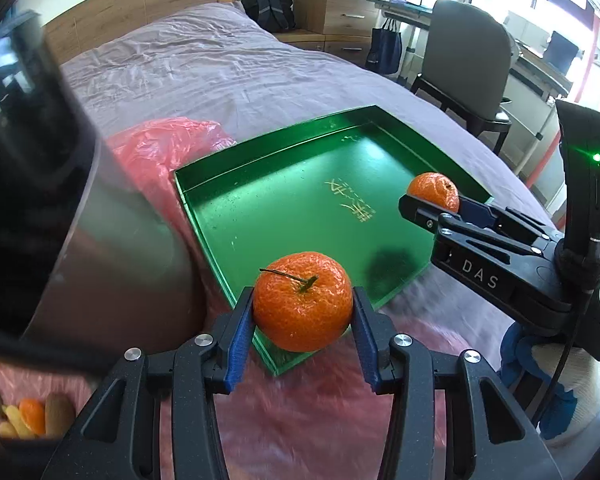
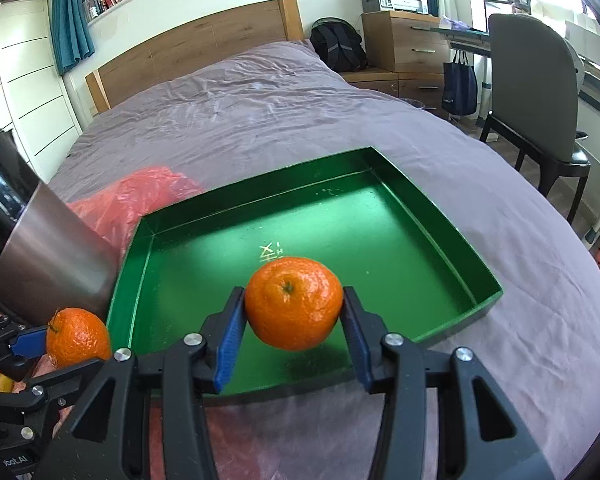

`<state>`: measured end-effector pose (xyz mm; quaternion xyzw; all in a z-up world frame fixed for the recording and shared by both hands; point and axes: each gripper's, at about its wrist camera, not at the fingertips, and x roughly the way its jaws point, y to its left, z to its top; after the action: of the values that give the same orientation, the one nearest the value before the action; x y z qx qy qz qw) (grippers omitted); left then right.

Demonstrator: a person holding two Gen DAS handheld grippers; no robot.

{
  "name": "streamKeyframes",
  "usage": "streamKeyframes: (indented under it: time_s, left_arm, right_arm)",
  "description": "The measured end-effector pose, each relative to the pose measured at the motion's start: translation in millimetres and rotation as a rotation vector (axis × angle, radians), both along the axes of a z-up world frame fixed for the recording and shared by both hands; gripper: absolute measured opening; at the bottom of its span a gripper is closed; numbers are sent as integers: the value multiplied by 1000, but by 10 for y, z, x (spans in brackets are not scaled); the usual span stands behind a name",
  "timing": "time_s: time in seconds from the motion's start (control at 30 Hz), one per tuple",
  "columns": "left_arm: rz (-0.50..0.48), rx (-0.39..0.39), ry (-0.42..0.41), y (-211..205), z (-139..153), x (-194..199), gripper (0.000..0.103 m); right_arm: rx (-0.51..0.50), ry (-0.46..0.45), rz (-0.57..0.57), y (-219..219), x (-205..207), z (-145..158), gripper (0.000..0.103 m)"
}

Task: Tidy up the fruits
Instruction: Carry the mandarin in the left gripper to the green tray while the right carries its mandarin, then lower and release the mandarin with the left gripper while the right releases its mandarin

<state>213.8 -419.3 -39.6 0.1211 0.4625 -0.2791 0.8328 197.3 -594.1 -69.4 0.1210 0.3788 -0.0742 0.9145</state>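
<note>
My left claw (image 1: 303, 312) and right claw (image 2: 294, 312) each clamp a mandarin, the empty green tray (image 2: 380, 184) just ahead below.

Green tray (image 2: 440, 216), pink bag (image 2: 140, 196) on bed (image 2: 260, 120)

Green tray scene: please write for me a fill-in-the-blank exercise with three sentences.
1. Each gripper holds one ____.
2. The green tray lies on a ____ bedsheet.
3. The fruit in the left gripper has a thin ____ on top.

Missing words: mandarin; purple; stem
</note>
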Motion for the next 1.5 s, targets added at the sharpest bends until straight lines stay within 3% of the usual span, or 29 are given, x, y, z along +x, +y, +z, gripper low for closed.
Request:
streamKeyframes:
  time_s: [0.33, 0.6, 0.63, 0.73, 0.77, 1.0, 1.23, 1.5]
  left_arm:
    - [7, 32, 84, -175, -475, 233, 41]
    - [-4, 53, 78, -211, -523, 241, 42]
    - [-4, 56, 78, -215, -522, 241, 42]
    - [-5, 75, 73, -249, -524, 231, 42]
    - [-6, 83, 70, -253, -519, 217, 42]
    - [-4, 100, 17, -194, -337, 82, 42]
    - [-35, 36, -66, 0, 88, -296, 43]
    - [-32, -36, -75, 432, 385, -648, 57]
  right_arm:
    - [-51, 85, -27, -270, 342, -320, 21]
    - [-98, 104, -22, -223, 349, -364, 24]
    - [-104, 108, -22, -214, 346, -364, 29]
    - [-122, 113, -26, -190, 306, -340, 73]
    - [-129, 111, -29, -184, 289, -322, 79]
    - [-135, 74, -41, -125, 44, -22, 88]
    - [-141, 37, -42, 72, -336, 371, 99]
    - [-148, 21, -27, 419, -842, 645, 103]
